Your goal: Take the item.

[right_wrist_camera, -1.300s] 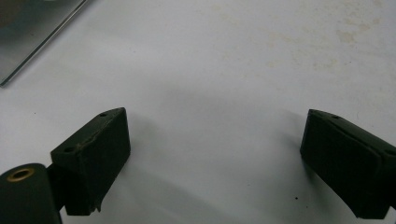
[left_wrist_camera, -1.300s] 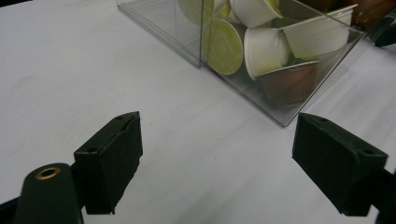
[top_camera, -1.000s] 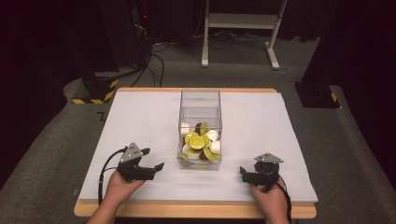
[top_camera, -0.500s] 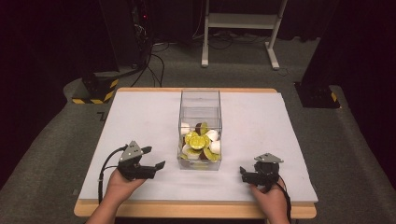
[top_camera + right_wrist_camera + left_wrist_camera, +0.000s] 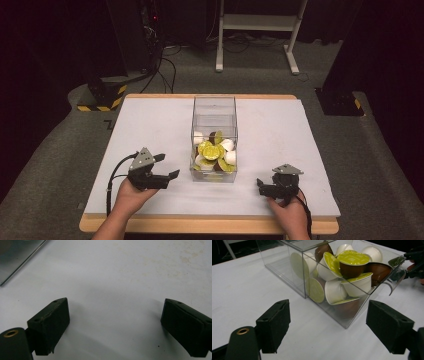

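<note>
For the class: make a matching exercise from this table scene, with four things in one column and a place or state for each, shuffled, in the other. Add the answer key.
Things
1. left claw
2. right claw
3. clear box
4. coffee pods

Places or states
A. piled inside the near end of the box
B. open, over bare white table at the near right
C. stands in the middle of the white table
D. open, at the near left, pointing toward the box

Pairs: 1-D, 2-B, 3-C, 4-A
</note>
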Action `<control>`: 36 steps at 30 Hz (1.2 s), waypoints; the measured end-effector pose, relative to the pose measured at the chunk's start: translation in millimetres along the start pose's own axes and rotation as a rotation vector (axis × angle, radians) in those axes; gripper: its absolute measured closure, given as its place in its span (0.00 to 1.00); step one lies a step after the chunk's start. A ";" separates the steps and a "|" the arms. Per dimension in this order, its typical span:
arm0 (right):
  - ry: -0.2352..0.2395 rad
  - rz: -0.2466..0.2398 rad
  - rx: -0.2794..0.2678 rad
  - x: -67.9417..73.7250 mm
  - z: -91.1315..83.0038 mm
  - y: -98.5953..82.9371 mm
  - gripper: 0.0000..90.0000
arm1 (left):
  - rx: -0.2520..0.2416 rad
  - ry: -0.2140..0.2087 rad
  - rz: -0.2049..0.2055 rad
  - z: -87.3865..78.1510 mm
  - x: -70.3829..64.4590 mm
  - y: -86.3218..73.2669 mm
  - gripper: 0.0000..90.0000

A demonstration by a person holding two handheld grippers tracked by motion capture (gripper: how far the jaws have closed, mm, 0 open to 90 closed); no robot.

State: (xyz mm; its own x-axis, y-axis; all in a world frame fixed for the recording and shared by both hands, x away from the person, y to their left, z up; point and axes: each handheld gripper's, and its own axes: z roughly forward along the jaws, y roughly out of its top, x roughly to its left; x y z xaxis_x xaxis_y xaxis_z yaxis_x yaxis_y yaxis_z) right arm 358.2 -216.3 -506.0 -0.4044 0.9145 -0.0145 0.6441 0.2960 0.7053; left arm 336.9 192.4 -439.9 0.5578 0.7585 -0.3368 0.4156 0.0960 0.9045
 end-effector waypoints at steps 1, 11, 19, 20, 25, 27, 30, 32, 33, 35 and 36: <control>0.000 0.000 0.000 0.0 0.0 0.0 0.09 | 0.000 0.000 0.000 0.0 0.0 0.0 0.22; 0.000 0.001 0.000 0.0 0.1 0.0 0.09 | -0.015 -0.003 -0.006 3.3 -8.3 8.6 0.22; -0.001 0.001 0.000 0.1 0.0 0.1 0.09 | -0.022 0.004 -0.012 8.5 -10.6 12.7 0.22; -0.001 0.001 0.000 0.1 0.0 0.1 0.09 | -0.023 0.004 -0.008 9.7 -11.7 12.8 0.22; -0.001 0.001 0.000 0.0 0.1 0.0 0.09 | -0.045 -0.005 -0.020 10.1 -15.1 15.8 0.23; -0.001 0.000 -0.001 0.0 0.1 0.1 0.09 | -0.050 -0.010 -0.022 10.2 -16.9 17.8 0.23; 0.000 0.001 0.000 0.1 0.0 0.1 0.09 | -0.042 -0.005 -0.006 11.2 -18.6 18.9 0.23; -0.001 0.000 0.000 0.0 0.0 0.1 0.09 | -0.038 -0.005 -0.003 12.2 -19.8 18.8 0.23; 0.000 0.001 0.000 0.1 0.0 0.1 0.09 | -0.038 -0.002 -0.006 12.9 -20.4 18.5 0.23; 0.000 0.001 0.000 0.0 0.0 0.0 0.09 | -0.033 0.000 0.003 13.2 -20.2 18.3 0.23; -0.001 0.000 -0.001 0.0 0.1 0.0 0.09 | -0.034 -0.001 0.005 13.3 -20.4 18.5 0.23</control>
State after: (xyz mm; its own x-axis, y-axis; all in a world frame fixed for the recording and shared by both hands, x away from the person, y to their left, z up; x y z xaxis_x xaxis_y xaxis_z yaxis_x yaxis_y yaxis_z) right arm 358.3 -216.3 -506.0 -0.4035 0.9149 -0.0153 0.6438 0.2958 0.7058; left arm 342.7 170.1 -419.8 0.5604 0.7584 -0.3328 0.3885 0.1141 0.9143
